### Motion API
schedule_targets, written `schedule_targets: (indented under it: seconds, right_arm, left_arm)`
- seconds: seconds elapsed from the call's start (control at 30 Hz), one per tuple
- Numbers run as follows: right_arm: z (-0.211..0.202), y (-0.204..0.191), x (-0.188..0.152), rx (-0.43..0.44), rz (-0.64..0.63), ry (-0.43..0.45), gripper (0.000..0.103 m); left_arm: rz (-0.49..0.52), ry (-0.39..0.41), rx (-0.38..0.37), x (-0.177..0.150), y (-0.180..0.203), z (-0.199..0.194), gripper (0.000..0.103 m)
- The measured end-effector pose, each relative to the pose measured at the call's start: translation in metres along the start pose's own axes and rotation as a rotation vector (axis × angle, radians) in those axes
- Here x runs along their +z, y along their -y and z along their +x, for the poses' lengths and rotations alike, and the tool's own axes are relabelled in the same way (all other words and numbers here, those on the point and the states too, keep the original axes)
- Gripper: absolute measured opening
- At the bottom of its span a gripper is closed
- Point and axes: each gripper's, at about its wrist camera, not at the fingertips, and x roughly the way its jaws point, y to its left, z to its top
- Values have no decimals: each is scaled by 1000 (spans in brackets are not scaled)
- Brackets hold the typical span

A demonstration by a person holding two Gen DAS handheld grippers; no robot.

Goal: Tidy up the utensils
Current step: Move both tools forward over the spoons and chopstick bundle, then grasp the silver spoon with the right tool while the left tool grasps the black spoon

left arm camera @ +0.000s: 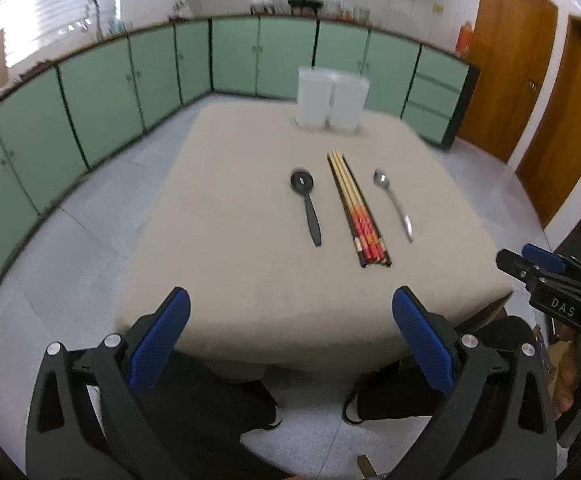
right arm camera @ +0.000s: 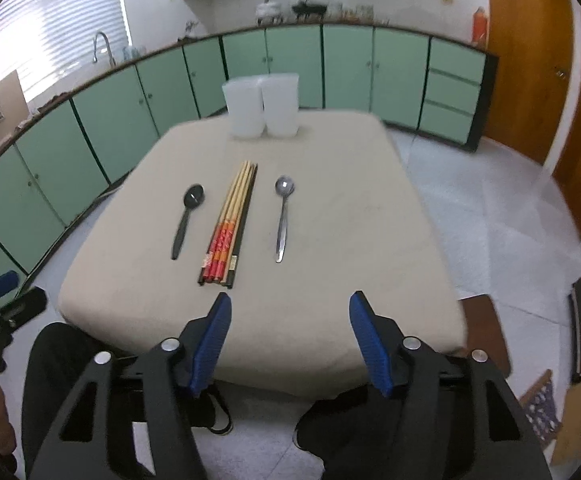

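On the beige table (left arm camera: 250, 272) (right arm camera: 350, 248) lie a black spoon (left arm camera: 308, 204) (right arm camera: 186, 220), a bundle of chopsticks with red ends (left arm camera: 356, 208) (right arm camera: 228, 228) and a metal spoon (left arm camera: 394, 204) (right arm camera: 283, 216), side by side. Two white tubs (left arm camera: 332, 100) (right arm camera: 262, 106) stand at the far edge. My left gripper (left arm camera: 290, 312) hangs open over the near edge, nothing between its blue pads. My right gripper (right arm camera: 290, 316) is also open and empty, held short of the chopsticks; it shows at the right edge of the left wrist view (left arm camera: 530, 260).
Green cabinets (left arm camera: 130, 80) (right arm camera: 130, 112) run along the left and far walls, with a sink tap (right arm camera: 100, 46) at the left. Wooden doors (left arm camera: 530, 80) (right arm camera: 530, 60) stand at the right. The person's dark trouser legs (right arm camera: 82, 368) show below the table's near edge. Grey tiled floor surrounds the table.
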Motion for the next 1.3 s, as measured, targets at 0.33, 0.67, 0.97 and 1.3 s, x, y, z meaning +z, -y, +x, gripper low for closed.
schedule_targets:
  seconds: [0.33, 0.67, 0.97, 1.3]
  right_arm:
    - [93, 15, 13, 24, -8, -62, 55]
    - [134, 6, 21, 76, -68, -119, 33]
    - [140, 6, 31, 39, -139, -76, 19]
    - [139, 6, 27, 40, -132, -53, 18]
  left_arm:
    - [-13, -180, 27, 15, 0, 116, 98]
    - [-19, -164, 2, 36, 7, 161, 97]
    - [-20, -71, 71, 39, 11, 169, 50]
    - [14, -52, 26, 36, 21, 167, 40]
